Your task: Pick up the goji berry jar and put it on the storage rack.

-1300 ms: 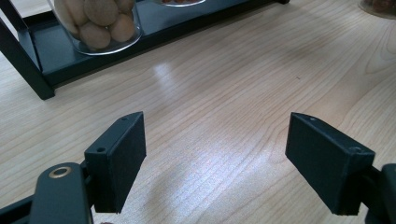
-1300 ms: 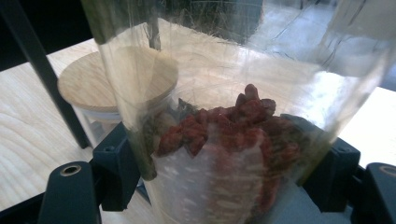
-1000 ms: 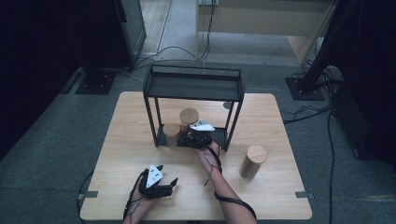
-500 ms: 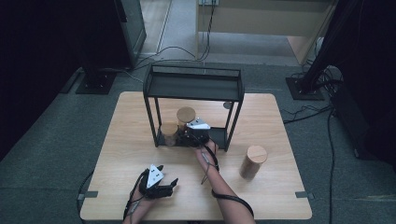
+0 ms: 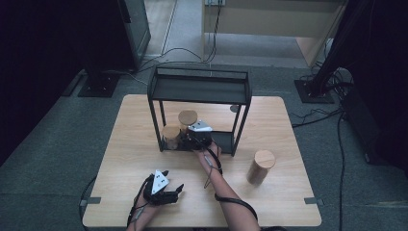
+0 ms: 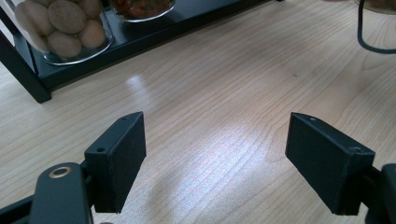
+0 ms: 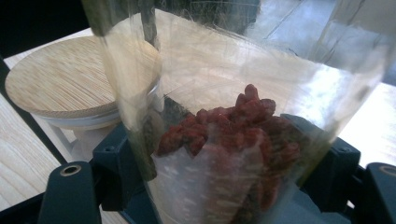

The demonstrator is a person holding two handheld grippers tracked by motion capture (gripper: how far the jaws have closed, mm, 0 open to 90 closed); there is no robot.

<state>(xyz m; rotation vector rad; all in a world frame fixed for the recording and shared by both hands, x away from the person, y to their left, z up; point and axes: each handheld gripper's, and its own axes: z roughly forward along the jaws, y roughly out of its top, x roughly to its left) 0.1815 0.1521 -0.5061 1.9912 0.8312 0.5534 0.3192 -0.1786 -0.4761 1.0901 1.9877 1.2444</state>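
Note:
A black metal rack [image 5: 199,91] stands on the wooden table [image 5: 134,144]. My right gripper [image 5: 193,137] reaches into its lower shelf, shut on a tall glass jar of red dried fruit [image 5: 187,119] with a wooden lid. In the right gripper view the jar of red fruit [image 7: 233,140] sits between the jaws of the right gripper [image 7: 224,158]. A shorter jar [image 5: 171,135] of round pale pieces, also wood-lidded, stands just left of it. My left gripper [image 5: 172,191] rests open near the table's front edge; in its own view the left gripper [image 6: 215,140] holds nothing.
A third wood-lidded jar [image 5: 260,167] stands alone on the table right of the rack. The rack's posts [image 5: 240,130] and top shelf bound the lower shelf. Cables [image 5: 317,113] lie on the floor beyond the table.
The right gripper has carried the jar of red fruit a little left and deeper under the rack, closer to the short jar. The left gripper has barely moved.

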